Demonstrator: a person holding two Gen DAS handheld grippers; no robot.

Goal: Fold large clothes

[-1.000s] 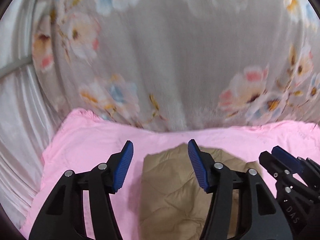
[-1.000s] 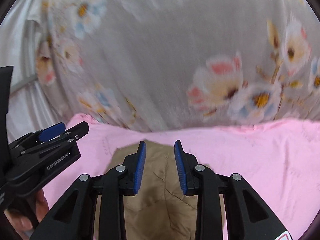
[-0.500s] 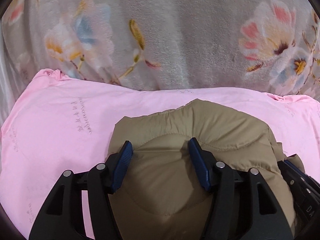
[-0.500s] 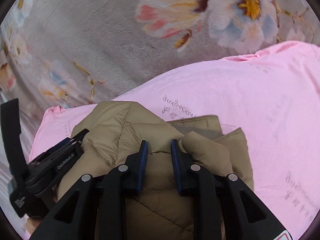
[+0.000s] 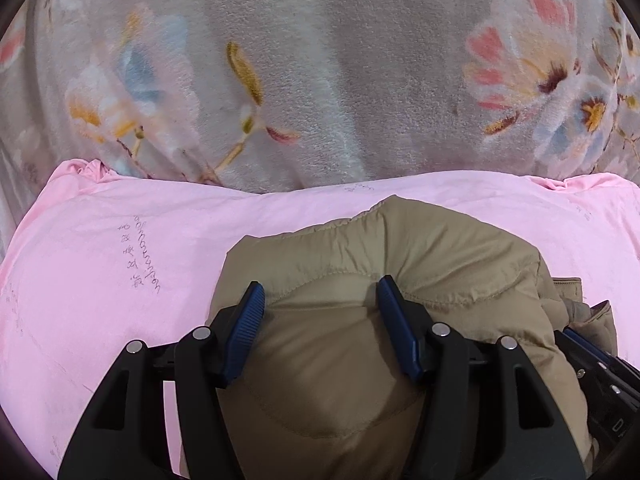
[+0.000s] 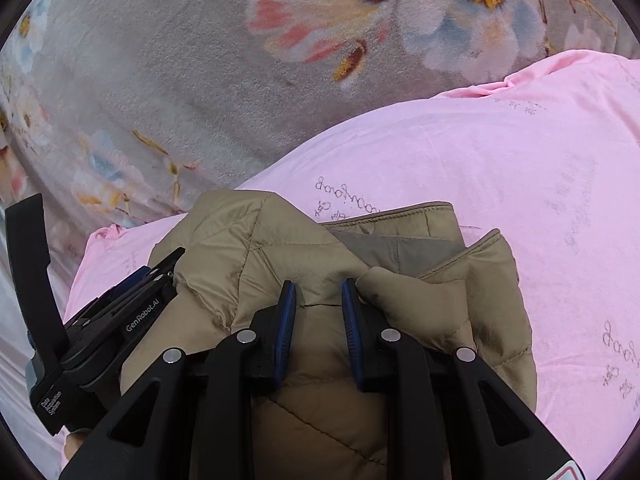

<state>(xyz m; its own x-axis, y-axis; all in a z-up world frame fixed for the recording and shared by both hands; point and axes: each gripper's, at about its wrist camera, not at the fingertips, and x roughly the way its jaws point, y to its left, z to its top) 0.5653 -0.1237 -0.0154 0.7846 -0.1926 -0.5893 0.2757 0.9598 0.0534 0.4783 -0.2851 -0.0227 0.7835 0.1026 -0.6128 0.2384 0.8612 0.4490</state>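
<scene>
while clamping jacket (image 5: pixel 420 248), grippers (image 6: pixel 318 296) tilted downward

The left gripper (image 5: pixel 320 300) is pointed downward, its blue pads pressed against a wide bulge of the tan jacket (image 5: pixel 420 248) — jaws set roughly half apart. The right gripper (image 6: pixel 318 298) is angled down likewise; its jaws have just been closing, and a narrow fold of the jacket is pinched between them. The two grippers are held side by side.

Bare pink sheet (image 5: pixel 100 280) on either side of bunched jacket (image 5: pixel 420 256); floral blanket (image 5: pixel 340 80) banked behind
</scene>
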